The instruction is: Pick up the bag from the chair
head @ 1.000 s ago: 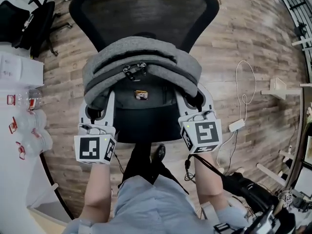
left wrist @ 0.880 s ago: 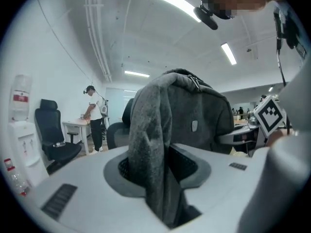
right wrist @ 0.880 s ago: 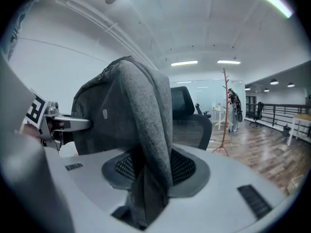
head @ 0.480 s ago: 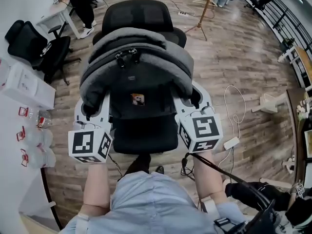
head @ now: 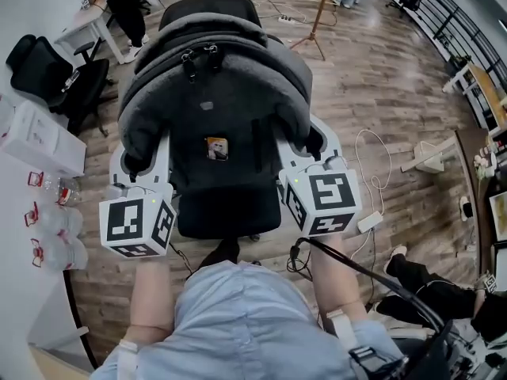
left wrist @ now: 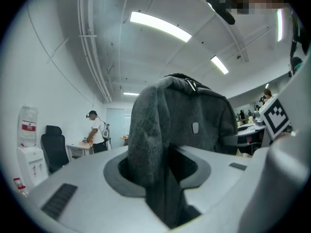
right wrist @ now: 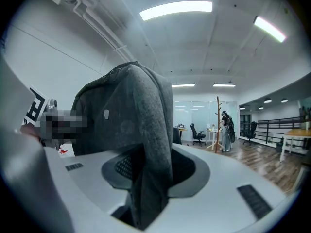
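Your grey bag [head: 214, 77] hangs over the seat of the black chair [head: 230, 216], covering most of its backrest, zip pulls at the top; your left gripper [head: 142, 163] is clamped on the bag's left edge, with grey fabric pinched between the jaws in the left gripper view [left wrist: 160, 178]; your right gripper [head: 313, 145] bites the right edge the same way [right wrist: 150, 178]; right of the chair, a white cable [head: 372, 165] loops on the wooden floor; beyond the chair stands a coat stand [head: 321, 10].
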